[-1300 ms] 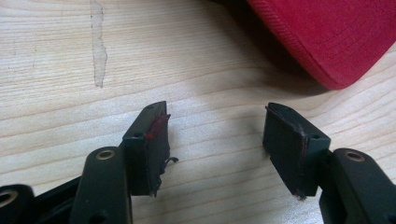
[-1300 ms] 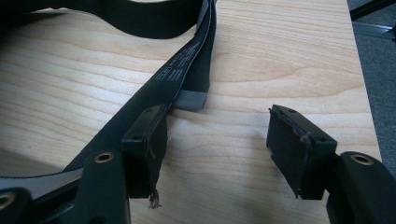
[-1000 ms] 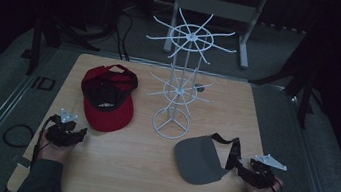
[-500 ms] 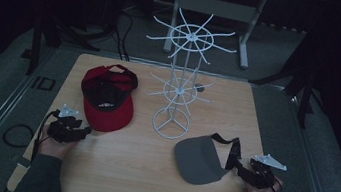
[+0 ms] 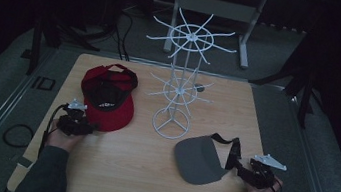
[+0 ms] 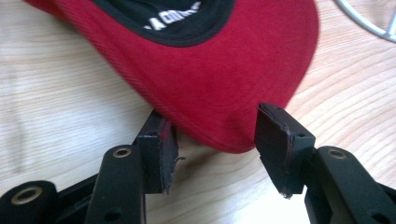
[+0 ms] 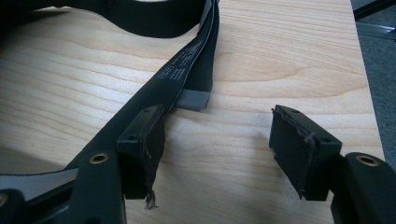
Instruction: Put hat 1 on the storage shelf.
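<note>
Broadly, the pale wooden worktop (image 5: 147, 173) bears a white wire hat rack (image 5: 178, 84), a red corduroy cap (image 5: 110, 100) with unreadable white lettering, its brim between the wide-open left tongs (image 6: 219, 140), and a grey visor (image 5: 200, 158) whose black strap (image 7: 187, 70) skirts the open, empty right tongs (image 7: 224, 149).

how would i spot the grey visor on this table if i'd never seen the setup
Start at the white wire rack standing mid-table, then look to the near right of its round base. The grey visor lies flat there, its black strap trailing toward the right gripper. Unlike the red cap on the left, it is grey with no crown.
</note>
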`<state>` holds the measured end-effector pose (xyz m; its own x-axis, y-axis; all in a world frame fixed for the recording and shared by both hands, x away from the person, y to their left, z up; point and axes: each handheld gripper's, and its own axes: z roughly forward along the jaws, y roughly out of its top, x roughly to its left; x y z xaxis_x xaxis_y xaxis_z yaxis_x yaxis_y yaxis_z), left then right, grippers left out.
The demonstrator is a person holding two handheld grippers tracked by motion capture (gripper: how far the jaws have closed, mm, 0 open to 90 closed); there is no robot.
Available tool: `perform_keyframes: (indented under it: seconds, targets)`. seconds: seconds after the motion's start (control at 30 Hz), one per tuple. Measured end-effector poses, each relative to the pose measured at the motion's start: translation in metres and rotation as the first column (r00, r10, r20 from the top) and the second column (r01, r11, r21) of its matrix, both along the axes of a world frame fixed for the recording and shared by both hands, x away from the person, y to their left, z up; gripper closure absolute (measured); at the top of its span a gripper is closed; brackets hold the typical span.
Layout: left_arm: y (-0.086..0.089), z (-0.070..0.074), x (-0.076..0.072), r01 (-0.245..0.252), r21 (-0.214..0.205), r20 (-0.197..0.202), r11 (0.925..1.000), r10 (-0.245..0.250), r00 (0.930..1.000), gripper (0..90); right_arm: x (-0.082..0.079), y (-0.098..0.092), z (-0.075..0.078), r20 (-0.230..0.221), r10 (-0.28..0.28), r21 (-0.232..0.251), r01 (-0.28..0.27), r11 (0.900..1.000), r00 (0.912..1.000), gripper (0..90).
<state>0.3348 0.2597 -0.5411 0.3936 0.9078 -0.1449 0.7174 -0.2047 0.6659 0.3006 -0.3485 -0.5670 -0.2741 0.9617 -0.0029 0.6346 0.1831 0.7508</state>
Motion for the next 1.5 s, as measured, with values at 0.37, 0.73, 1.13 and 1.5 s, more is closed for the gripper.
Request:
perform_keyframes:
  seconds: [0.37, 0.73, 1.13, 1.5]
  targets:
    - [-0.019, -0.006, 0.019, 0.027, -0.064, -0.057, 0.9976, -0.031, 0.9979, 49.3, 0.0, 0.0, 0.0, -0.001, 0.004, 0.0, -0.004, 1.0, 1.0, 34.8]
    - [-0.021, -0.012, 0.032, 0.029, -0.092, -0.08, 0.9954, -0.037, 0.9961, 49.3, 0.0, 0.0, 0.0, -0.002, 0.004, 0.0, -0.004, 1.0, 1.0, 34.5]
    - [-0.02, -0.01, 0.032, 0.052, -0.163, -0.07, 0.9852, -0.064, 0.9955, 68.4, 0.0, 0.0, 0.0, -0.002, 0.006, 0.0, -0.006, 1.0, 1.0, 34.3]
    - [-0.023, -0.006, 0.024, 0.096, -0.162, -0.008, 0.982, -0.099, 0.9951, 85.4, 0.0, 0.0, 0.0, -0.002, 0.007, 0.0, -0.007, 1.0, 1.0, 34.2]
